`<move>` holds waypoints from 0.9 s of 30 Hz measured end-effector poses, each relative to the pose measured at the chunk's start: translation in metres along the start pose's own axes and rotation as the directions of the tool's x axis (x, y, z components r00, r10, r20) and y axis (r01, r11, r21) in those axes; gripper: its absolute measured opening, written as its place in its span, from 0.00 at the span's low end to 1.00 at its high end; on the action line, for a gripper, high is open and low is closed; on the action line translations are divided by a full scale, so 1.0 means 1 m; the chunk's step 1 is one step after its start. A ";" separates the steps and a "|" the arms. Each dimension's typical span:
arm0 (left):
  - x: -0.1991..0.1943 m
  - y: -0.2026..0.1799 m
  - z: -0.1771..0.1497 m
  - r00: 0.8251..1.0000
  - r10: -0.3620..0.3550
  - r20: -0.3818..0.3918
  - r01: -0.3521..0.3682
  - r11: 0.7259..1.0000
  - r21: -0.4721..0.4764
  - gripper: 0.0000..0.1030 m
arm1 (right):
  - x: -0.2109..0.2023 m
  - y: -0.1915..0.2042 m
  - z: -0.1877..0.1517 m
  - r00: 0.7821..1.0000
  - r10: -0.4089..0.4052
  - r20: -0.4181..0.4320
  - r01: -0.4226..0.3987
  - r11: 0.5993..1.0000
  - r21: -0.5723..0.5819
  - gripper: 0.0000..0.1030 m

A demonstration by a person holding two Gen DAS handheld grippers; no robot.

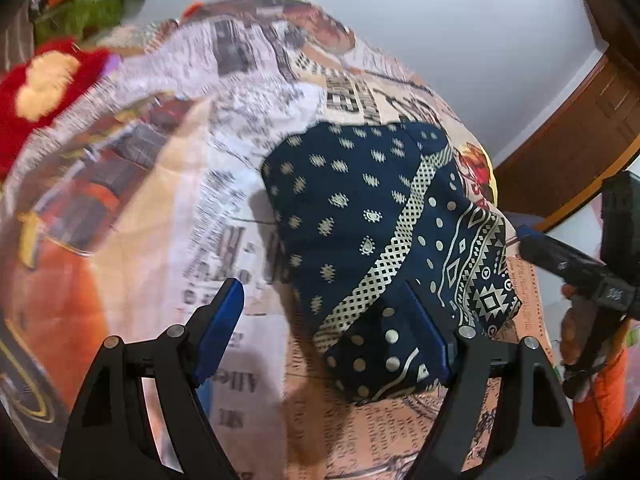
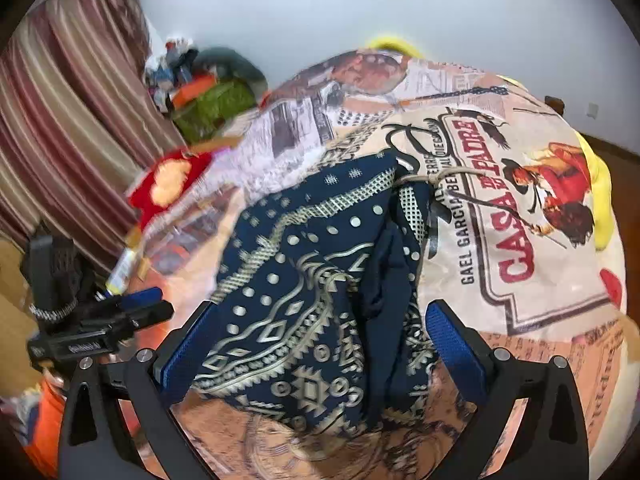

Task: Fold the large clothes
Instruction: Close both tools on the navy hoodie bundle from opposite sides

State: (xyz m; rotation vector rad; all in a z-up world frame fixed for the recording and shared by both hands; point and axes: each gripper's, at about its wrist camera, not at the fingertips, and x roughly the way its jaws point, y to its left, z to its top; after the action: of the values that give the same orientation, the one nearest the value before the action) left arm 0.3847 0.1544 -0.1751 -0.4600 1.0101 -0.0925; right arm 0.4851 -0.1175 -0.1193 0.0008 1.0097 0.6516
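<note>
A navy garment with a cream pattern (image 1: 372,224) lies folded into a compact bundle on a printed bedsheet (image 1: 160,200). My left gripper (image 1: 328,328) is open just above the sheet, its right finger over the bundle's near corner. In the right wrist view the same garment (image 2: 312,280) lies bunched between the fingers of my right gripper (image 2: 320,344), which is open around its near edge. The right gripper also shows in the left wrist view (image 1: 560,256) at the bundle's right side. The left gripper shows in the right wrist view (image 2: 132,304) at far left.
The bedsheet (image 2: 520,216) has newspaper and "CASA DE PADRE" prints. A red and yellow soft thing (image 1: 44,84) and a pile of clothes (image 2: 208,100) lie at the far side. Striped curtains (image 2: 60,120) hang on the left. A wooden door (image 1: 580,128) stands on the right.
</note>
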 end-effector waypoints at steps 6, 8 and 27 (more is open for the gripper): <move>0.030 0.006 0.007 0.995 -0.081 -0.056 0.077 0.995 -0.067 0.80 | 0.043 -0.027 0.003 0.992 -0.012 -0.126 0.020 0.998 0.067 0.99; 0.037 0.010 0.011 0.991 -0.117 -0.060 0.110 0.988 -0.107 0.81 | 0.058 -0.039 0.005 0.986 0.008 -0.164 0.010 0.994 0.110 0.99; 0.120 0.025 0.026 0.925 -0.349 -0.154 0.289 0.905 -0.312 0.98 | 0.135 -0.062 0.016 0.939 0.223 -0.262 -0.185 0.969 0.164 1.00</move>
State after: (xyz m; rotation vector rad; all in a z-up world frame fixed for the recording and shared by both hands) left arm 0.4672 0.1516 -0.2693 -0.8962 1.1502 -0.2986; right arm 0.5780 -0.0947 -0.2340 0.1405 1.3382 0.7854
